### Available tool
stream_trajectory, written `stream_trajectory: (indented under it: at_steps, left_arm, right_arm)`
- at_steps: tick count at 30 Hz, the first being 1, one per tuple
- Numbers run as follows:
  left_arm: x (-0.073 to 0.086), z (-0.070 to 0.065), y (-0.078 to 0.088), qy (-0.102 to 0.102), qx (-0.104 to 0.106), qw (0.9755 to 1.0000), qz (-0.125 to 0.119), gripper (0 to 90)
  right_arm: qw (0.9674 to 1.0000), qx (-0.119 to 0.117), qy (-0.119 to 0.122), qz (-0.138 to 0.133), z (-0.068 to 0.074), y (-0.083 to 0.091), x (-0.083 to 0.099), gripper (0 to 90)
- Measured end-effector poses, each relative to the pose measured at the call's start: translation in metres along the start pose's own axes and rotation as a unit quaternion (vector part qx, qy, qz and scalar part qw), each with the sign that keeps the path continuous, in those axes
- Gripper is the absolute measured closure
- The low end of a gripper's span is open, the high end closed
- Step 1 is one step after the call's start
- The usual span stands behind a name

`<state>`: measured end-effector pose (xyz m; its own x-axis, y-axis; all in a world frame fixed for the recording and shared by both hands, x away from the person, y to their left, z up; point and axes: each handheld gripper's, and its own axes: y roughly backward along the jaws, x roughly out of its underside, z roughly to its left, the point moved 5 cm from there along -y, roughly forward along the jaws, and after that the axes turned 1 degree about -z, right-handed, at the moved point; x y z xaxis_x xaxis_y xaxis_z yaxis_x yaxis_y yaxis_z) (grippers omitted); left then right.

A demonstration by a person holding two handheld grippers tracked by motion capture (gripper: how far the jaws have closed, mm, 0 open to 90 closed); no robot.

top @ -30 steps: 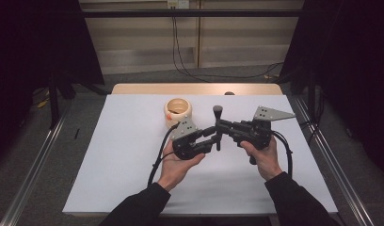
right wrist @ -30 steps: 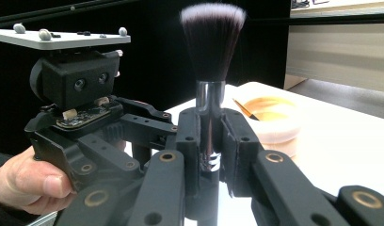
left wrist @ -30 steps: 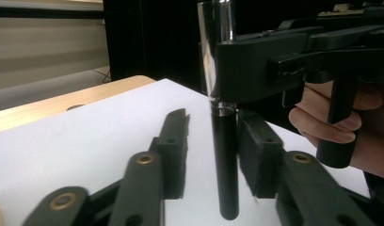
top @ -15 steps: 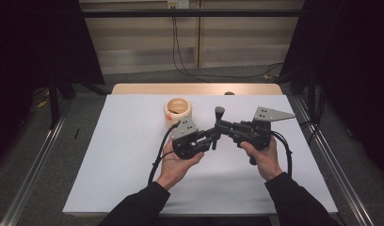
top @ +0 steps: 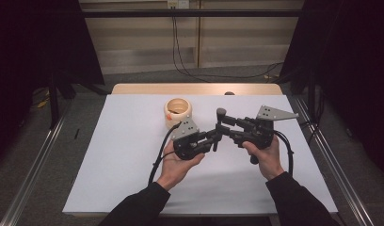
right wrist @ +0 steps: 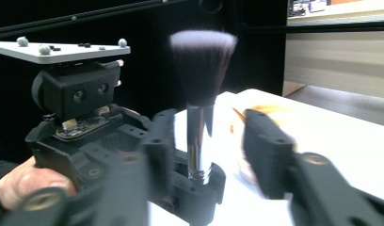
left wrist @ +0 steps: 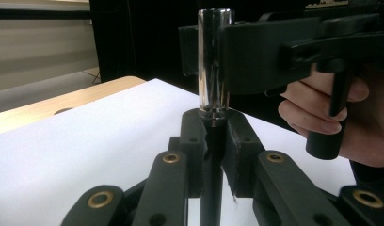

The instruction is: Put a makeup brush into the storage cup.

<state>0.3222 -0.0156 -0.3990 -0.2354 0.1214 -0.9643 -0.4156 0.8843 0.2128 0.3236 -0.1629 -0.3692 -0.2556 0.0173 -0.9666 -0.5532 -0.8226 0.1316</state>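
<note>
A makeup brush (top: 220, 123) stands upright over the middle of the white table, dark bristles (right wrist: 202, 61) on top and a shiny silver ferrule (left wrist: 214, 61) below. My left gripper (top: 213, 141) is shut on its black handle just under the ferrule; in the left gripper view the jaws (left wrist: 213, 127) press against it from both sides. From the right, my right gripper (top: 224, 125) reaches in at ferrule height. Its blurred jaws (right wrist: 209, 127) stand apart, one on each side of the brush, without touching it.
A round wooden holder (top: 179, 111) with something orange inside stands behind the left gripper. White sheet (top: 124, 155) covers the table, with a wooden strip (top: 148, 88) along the far edge. Metal rails (top: 331, 160) run along both sides.
The brush and both grippers have drifted slightly to the right. The left gripper's hold on the handle is unchanged.
</note>
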Motion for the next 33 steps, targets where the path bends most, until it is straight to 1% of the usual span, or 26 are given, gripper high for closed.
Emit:
stream_trajectory:
  at_steps: [1,2,4,5,10,11,13,14,15,17,18,19,20,22,23,24,25,27,28,30,31,32,33]
  left_arm:
    - [0.000,0.000,0.000,0.000,0.001,1.0000,-0.001,79.4]
    - [0.000,0.001,0.001,-0.001,-0.002,1.0000,0.003,79.4]
    - [0.000,0.001,0.001,-0.001,0.004,1.0000,-0.002,79.4]
    - [0.000,0.002,0.001,0.000,-0.003,1.0000,-0.002,79.4]
    - [0.000,0.003,0.002,0.002,-0.004,1.0000,0.001,79.4]
    - [0.000,0.004,0.002,0.001,-0.006,1.0000,0.001,79.4]
    - [0.000,0.006,0.003,0.001,-0.009,1.0000,0.004,79.4]
    - [0.000,0.006,0.003,0.003,-0.009,1.0000,0.002,79.4]
    - [0.001,0.007,0.004,0.001,-0.009,1.0000,0.003,79.4]
    - [0.001,0.008,0.004,0.001,-0.007,1.0000,0.000,79.4]
    - [0.001,0.008,0.005,0.003,-0.012,0.9999,0.001,79.4]
    - [0.001,0.009,0.005,0.004,-0.008,1.0000,-0.001,79.4]
    - [0.000,0.008,0.005,0.005,-0.008,0.9999,-0.004,79.4]
    - [0.000,0.009,0.006,0.003,-0.009,0.9999,-0.004,79.4]
    - [0.000,0.010,0.007,0.002,-0.016,0.9999,0.000,79.4]
    - [-0.001,0.011,0.008,0.001,-0.016,0.9999,0.000,79.4]
    - [-0.001,0.011,0.008,0.002,-0.012,0.9999,-0.004,79.4]
    - [-0.001,0.012,0.009,0.003,-0.016,0.9999,-0.002,79.4]
    - [-0.001,0.012,0.009,0.004,-0.014,0.9999,-0.005,79.4]
    - [-0.002,0.014,0.011,0.000,-0.021,0.9998,0.000,79.4]
    - [-0.002,0.014,0.012,0.000,-0.021,0.9998,0.000,79.4]
    - [-0.002,0.014,0.012,0.000,-0.019,0.9998,-0.002,79.4]
    - [-0.002,0.014,0.012,0.004,-0.021,0.9998,-0.006,79.4]
  right_arm:
    - [1.0000,0.006,0.002,0.000,0.000,0.000,0.000,44.9]
    - [1.0000,0.006,0.005,0.000,0.001,0.000,0.000,42.5]
    - [0.9999,0.012,0.012,0.002,0.002,-0.001,0.000,36.2]
    - [0.9998,0.015,0.014,0.003,0.002,-0.002,0.001,32.5]
    - [0.9995,0.022,0.019,0.009,0.002,-0.004,0.002,19.4]
    - [0.9995,0.021,0.024,0.007,0.001,-0.004,0.002,17.1]
    - [0.9987,0.033,0.039,0.010,0.001,-0.005,0.003,15.6]
    - [0.9989,0.031,0.034,0.011,0.001,-0.004,0.003,14.6]
    - [0.9991,0.028,0.030,0.008,0.001,-0.004,0.002,12.6]
    - [0.9989,0.032,0.033,0.009,0.001,-0.004,0.002,11.0]
    - [0.9991,0.029,0.031,0.007,0.001,-0.004,0.002,9.7]
    - [0.9990,0.032,0.031,0.007,0.000,-0.004,0.002,7.7]
    - [0.9982,0.043,0.040,0.008,-0.001,-0.004,0.002,5.4]
    - [0.9967,0.061,0.052,0.010,-0.001,-0.004,0.003,5.1]
    - [0.9962,0.067,0.054,0.009,-0.001,-0.003,0.004,5.0]
    - [0.9963,0.065,0.056,0.005,-0.001,-0.003,0.004,4.2]
    - [0.9964,0.066,0.054,0.004,0.000,-0.003,0.004,3.2]
    - [0.9962,0.071,0.049,0.004,-0.001,-0.002,0.004,3.2]
    - [0.9959,0.075,0.050,0.005,-0.002,-0.002,0.004,3.0]
    - [0.9955,0.081,0.049,0.002,-0.003,-0.001,0.004,1.9]
    - [0.9953,0.084,0.047,0.003,-0.004,0.000,0.004,1.9]
    - [0.9955,0.082,0.048,0.002,-0.004,0.001,0.004,1.8]
    - [0.9952,0.086,0.047,0.003,-0.005,0.002,0.004,1.3]
